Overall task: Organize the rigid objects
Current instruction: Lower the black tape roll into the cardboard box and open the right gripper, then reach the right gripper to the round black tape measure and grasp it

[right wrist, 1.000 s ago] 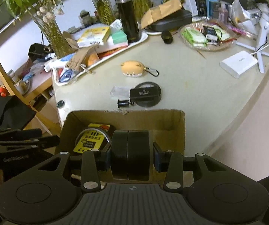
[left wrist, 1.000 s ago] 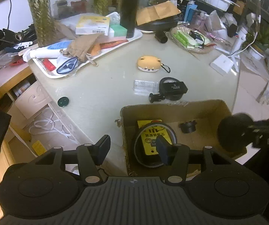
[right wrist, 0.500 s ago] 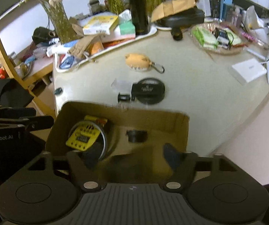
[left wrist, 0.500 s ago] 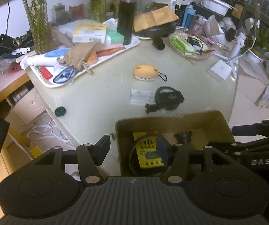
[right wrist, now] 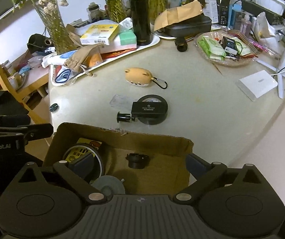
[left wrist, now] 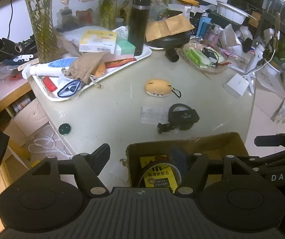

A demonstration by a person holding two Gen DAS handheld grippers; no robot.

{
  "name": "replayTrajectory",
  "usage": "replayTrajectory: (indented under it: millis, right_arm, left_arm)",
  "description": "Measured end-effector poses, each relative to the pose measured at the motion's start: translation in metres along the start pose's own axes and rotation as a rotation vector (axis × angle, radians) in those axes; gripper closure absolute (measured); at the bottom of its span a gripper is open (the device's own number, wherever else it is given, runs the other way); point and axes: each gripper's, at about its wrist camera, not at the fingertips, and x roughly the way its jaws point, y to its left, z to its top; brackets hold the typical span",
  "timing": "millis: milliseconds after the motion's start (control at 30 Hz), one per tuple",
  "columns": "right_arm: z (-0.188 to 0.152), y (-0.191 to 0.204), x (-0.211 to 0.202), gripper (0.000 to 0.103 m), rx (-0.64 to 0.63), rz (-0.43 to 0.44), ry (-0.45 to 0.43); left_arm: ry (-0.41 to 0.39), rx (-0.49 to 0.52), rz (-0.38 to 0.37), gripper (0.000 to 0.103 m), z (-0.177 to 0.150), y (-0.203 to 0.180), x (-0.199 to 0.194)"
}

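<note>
Dropped from the right gripper, a grey round object now lies in the cardboard box, low centre of frame.
Right jaws are opening wide, nothing between them; left gripper jaws are opening, straddling the box's left wall without pressing it.

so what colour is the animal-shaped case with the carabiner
Tan orange, clearest in the right wrist view.

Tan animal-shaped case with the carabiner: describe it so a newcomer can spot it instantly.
Start at the pale round table and find the open middle, between the white tray behind and the cardboard box in front. The tan animal-shaped case lies there alone, just beyond the black round gauge. It is the only soft, rounded tan thing there, with small ears and a black carabiner at its right end.
</note>
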Motion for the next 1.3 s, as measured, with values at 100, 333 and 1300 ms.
replayTrajectory:
  millis: [100,333,1300]
  right_arm:
    - [0.002,0.001,0.002,0.001,-0.005,0.006,0.0]
    - [0.01,-0.001,0.01,0.0,0.012,0.0,-0.009]
    - [0.044,0.008,0.047,0.0,-0.169,-0.072,-0.014]
  left_arm:
    - [-0.002,-0.005,-0.001,0.034,0.001,0.003,0.001]
    - [-0.01,-0.004,-0.009,0.034,0.002,0.009,0.003]
    - [-0.059,-0.016,-0.01,0.034,0.009,0.025,0.02]
